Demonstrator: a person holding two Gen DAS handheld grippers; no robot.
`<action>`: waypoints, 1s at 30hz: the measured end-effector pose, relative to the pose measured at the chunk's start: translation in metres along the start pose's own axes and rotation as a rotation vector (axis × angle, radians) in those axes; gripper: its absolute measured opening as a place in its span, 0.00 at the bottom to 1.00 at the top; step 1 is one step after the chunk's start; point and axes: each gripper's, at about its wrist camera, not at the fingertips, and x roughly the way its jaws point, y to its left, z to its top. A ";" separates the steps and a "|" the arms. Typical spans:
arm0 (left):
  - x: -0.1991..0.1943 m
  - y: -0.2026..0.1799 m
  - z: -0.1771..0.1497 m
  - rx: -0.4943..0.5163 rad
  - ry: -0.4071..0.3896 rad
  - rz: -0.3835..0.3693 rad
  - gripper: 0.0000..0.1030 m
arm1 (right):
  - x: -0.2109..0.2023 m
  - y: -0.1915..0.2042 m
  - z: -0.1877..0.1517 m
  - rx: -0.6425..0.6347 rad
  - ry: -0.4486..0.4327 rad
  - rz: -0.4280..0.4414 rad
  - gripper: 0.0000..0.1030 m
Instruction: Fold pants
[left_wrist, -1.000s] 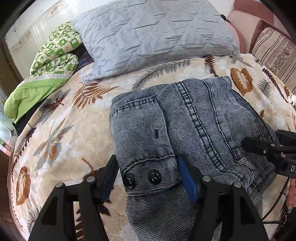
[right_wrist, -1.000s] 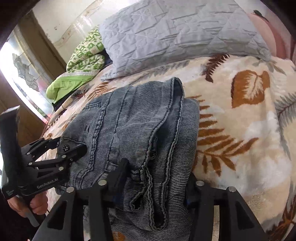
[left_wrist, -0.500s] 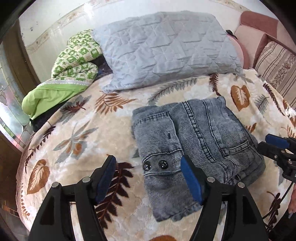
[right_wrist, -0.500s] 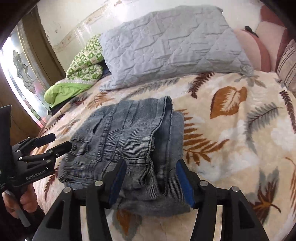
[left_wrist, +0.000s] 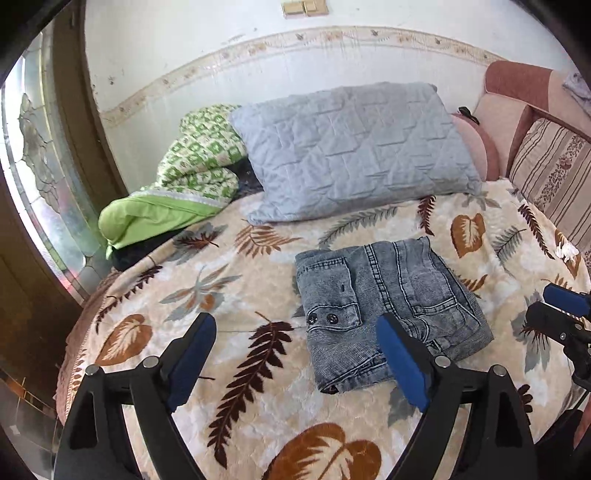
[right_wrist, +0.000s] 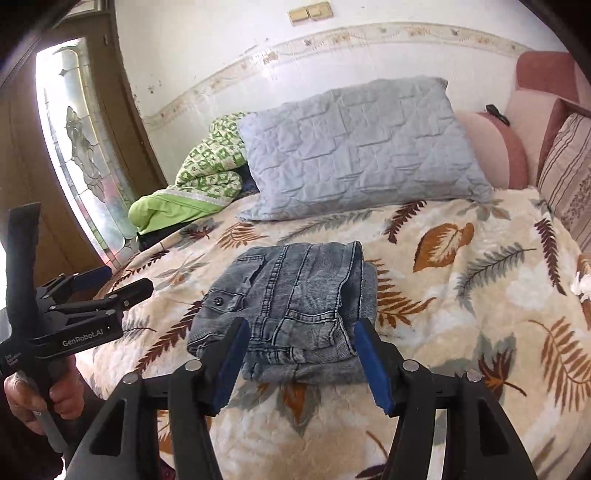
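Denim, grey and stone-washed: the pants (left_wrist: 388, 310) lay folded into a compact bundle on the leaf-patterned blanket (left_wrist: 229, 295), just in front of the quilted grey pillow (left_wrist: 354, 147) and apart from it. Two dark buttons showed on the waistband flap at the bundle's near-left corner. Beside the pillow, toward the glass-panelled door (right_wrist: 77, 155), sat a bunched green patterned quilt (left_wrist: 199, 162); on the pillow's other side stood a striped cushion (left_wrist: 554, 173) against the pink headboard.

Both tools hung above the blanket, short of the bundle on the side away from the pillow. The left gripper (left_wrist: 295, 354) had its blue-padded jaws spreading wide, nothing between them, its pads clear of the cloth. The right gripper (right_wrist: 303, 354) was likewise opening, its pads framing the bundle's near edge from above without touching it. A hand (right_wrist: 40, 398) gripped the left tool's handle, seen from the right wrist camera.
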 end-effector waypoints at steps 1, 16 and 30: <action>-0.007 -0.002 -0.002 0.005 -0.017 0.015 0.87 | -0.005 0.002 -0.002 -0.001 -0.008 -0.002 0.61; -0.066 0.002 -0.006 -0.007 -0.125 0.034 0.97 | -0.065 0.032 -0.014 -0.066 -0.127 -0.042 0.64; -0.068 0.019 -0.010 -0.043 -0.118 0.083 0.97 | -0.074 0.047 -0.016 -0.084 -0.159 -0.033 0.65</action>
